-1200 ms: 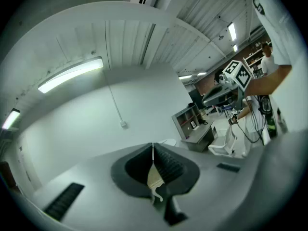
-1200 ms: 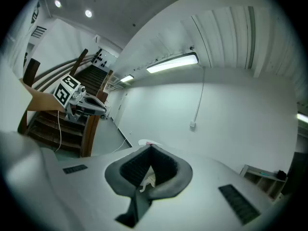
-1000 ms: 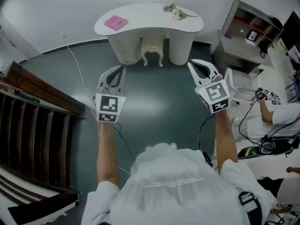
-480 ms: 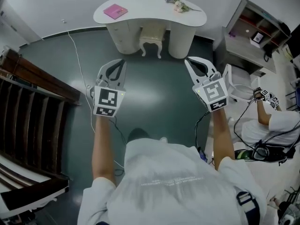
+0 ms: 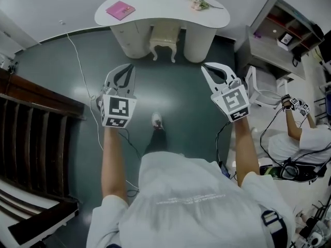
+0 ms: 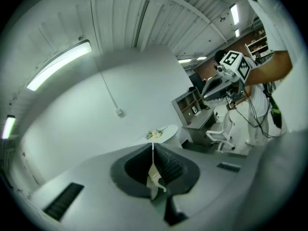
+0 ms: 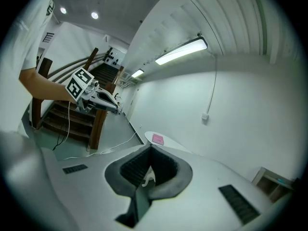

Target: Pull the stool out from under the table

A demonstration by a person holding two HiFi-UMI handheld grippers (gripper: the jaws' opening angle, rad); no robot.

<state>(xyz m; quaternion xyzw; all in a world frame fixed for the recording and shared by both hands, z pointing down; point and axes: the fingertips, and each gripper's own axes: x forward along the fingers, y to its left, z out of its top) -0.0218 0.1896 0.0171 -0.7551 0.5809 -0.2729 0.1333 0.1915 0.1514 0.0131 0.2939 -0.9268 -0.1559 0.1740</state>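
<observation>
A cream stool (image 5: 164,37) with curved legs stands tucked under the white kidney-shaped table (image 5: 155,3) at the far end of the floor. My left gripper (image 5: 129,67) and right gripper (image 5: 206,67) are held out in front of me, side by side, well short of the stool. Both are shut with nothing in them. In the left gripper view the shut jaws (image 6: 153,146) point at the table, and a strip of the stool (image 6: 155,178) shows in the gap behind them. In the right gripper view the shut jaws (image 7: 150,148) also frame a stool leg (image 7: 147,177).
A pink book (image 5: 120,9) and flowers (image 5: 196,2) lie on the table. A dark wooden staircase (image 5: 36,118) runs along the left, with a cable (image 5: 83,61) on the floor. A shelf unit (image 5: 282,32), a white chair (image 5: 261,92) and a seated person (image 5: 302,133) are on the right.
I have stepped forward: the table and stool have slid up the head view, and my foot now shows on the floor. Both grippers stayed shut and level.
</observation>
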